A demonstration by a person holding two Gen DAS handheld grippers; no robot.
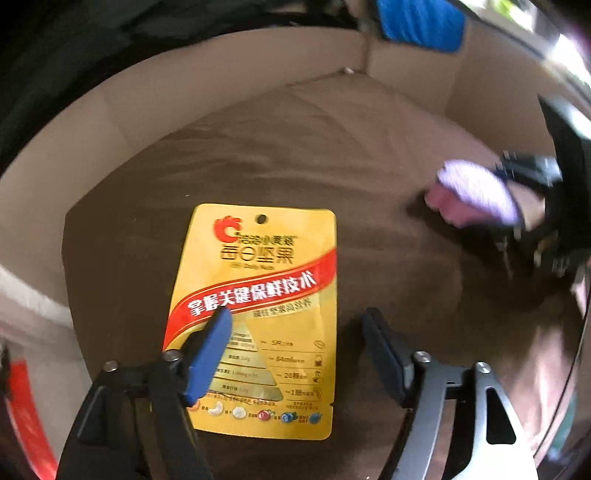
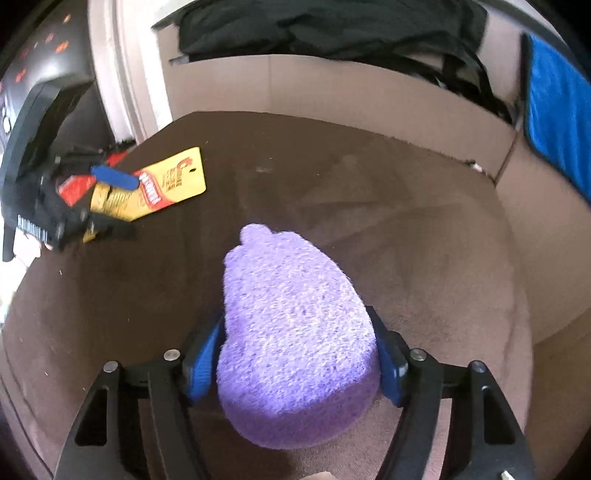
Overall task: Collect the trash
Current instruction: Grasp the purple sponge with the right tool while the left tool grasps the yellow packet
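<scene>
**Desk:** What did the left gripper (image 1: pixel 295 321) have?

**Photographer:** Nothing. Its blue-padded fingers (image 1: pixel 208 354) stood spread wide over a yellow snack packet (image 1: pixel 258 317) lying flat on the brown surface (image 1: pixel 295 155). The left finger covered part of the packet's lower left; whether it touched the packet could not be told from above.

**Desk:** And the right gripper (image 2: pixel 299 354)?

**Photographer:** Clenched on a purple sponge (image 2: pixel 291 332), a pad pressed to each side. The sponge hid most of both pads and the surface below it. From the left wrist camera the same sponge (image 1: pixel 476 192) appeared blurred, with a pink patch at its lower left that could not be identified.

**Desk:** How far apart were the two items?

**Photographer:** Well apart. The packet (image 2: pixel 155 184) lay at the surface's left side, partly under the other tool.

**Desk:** The surroundings?

**Photographer:** Cardboard walls (image 2: pixel 332 88) ringed the surface, a blue cloth (image 2: pixel 557 110) hung over one wall, cut off by the frame, and dark fabric (image 2: pixel 332 29) lay behind, hard to make out.
</scene>
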